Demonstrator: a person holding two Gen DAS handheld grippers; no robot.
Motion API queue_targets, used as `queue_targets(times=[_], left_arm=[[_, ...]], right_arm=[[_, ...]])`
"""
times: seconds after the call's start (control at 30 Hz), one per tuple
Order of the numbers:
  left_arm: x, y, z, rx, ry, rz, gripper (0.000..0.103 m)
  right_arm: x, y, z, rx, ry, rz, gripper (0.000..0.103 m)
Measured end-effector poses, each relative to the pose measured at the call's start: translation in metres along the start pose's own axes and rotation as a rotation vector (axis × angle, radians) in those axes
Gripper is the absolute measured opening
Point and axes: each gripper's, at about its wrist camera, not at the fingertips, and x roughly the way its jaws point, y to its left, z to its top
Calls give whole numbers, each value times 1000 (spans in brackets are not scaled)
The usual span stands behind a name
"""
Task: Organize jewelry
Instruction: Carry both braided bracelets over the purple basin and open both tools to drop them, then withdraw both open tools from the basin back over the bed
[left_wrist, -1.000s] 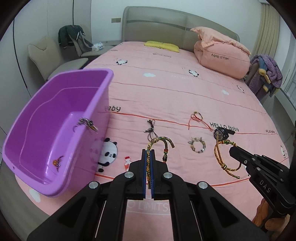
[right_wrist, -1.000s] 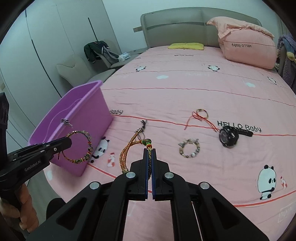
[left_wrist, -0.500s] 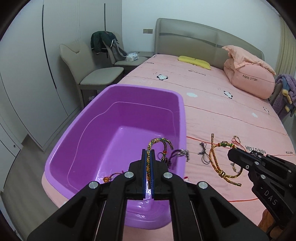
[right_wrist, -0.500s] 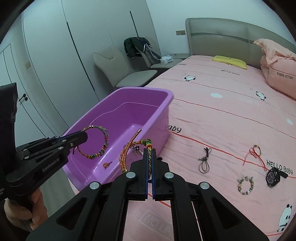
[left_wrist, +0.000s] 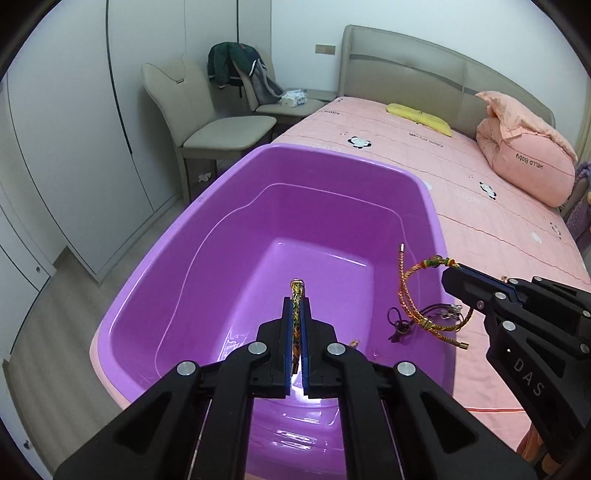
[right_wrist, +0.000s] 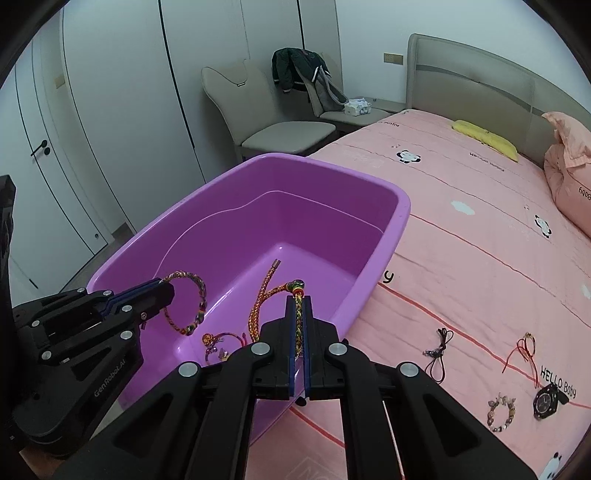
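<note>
Change: a second ago both grippers were out over the bedspread with the jewelry spread beneath them; now both have swung across and hang over the purple tub (left_wrist: 424, 192), each with its catch.
Left gripper (left_wrist: 296, 295): pinched tight on a braided multicolour bracelet (right_wrist: 188, 301), which from the right wrist view dangles as a loop above the near end of the tub floor.
Right gripper (right_wrist: 298, 297): clamped on a gold-and-orange cord bracelet (left_wrist: 421, 295) by its green-and-red knot; the loose tail with a metal tip hangs over the tub, close to the right-hand wall.
Tub contents: one beaded bracelet (right_wrist: 218, 341) already lies on the floor near the front corner, with a small charm beside it.
Left on the bed (right_wrist: 480, 240): a black cord (right_wrist: 437, 350), a red string piece (right_wrist: 524, 347), a stone bead bracelet (right_wrist: 500, 408) and a black watch (right_wrist: 546, 400), all well apart from the tub.
Meaning: the carry looks done for both pieces; I'd judge the next thing is simply letting go so they fall inside.
Risk: the gold cord sits nearest the rim, so its tail might drape over the edge if dropped there.
</note>
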Motion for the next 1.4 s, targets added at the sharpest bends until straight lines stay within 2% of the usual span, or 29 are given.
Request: queue_targets(times=[0.03, 0.07, 0.1, 0.13, 0.17, 0.2, 0.23, 0.43, 0.63, 1.0, 1.27, 1.4], left_arm=[[0, 0, 0, -6, 4, 11, 5], [0, 2, 0, -14, 7, 17, 9], [0, 3, -1, -21, 10, 23, 15], [-2, 5, -1, -29, 7, 29, 33], [-3, 6, -2, -37, -1, 35, 58], [-7, 9, -3, -48, -21, 43, 75], [-13, 10, -4, -56, -49, 49, 78], [-30, 17, -4, -93, -81, 67, 85], [-40, 14, -9, -111, -60, 75, 89], [-55, -9, -31, -108, -9, 92, 89], [-72, -34, -44, -84, 1, 57, 90], [-80, -50, -50, -62, -6, 35, 93]], right_arm=[[1, -1, 1, -2, 14, -11, 47], [-2, -1, 1, 3, 3, -20, 62], [-9, -3, 1, 14, -37, -27, 70], [-15, -5, 1, 15, -62, -33, 70], [-21, -6, 2, 12, -83, -46, 70], [-27, -7, 3, 11, -100, -53, 70], [-34, -10, 3, 15, -118, -56, 70], [-55, -35, -11, 90, -127, -35, 70], [-68, -52, -38, 143, -105, -23, 70], [-89, -58, -65, 171, -90, 3, 70], [-108, -72, -82, 192, -101, -10, 70], [-119, -83, -93, 210, -109, -22, 70]])
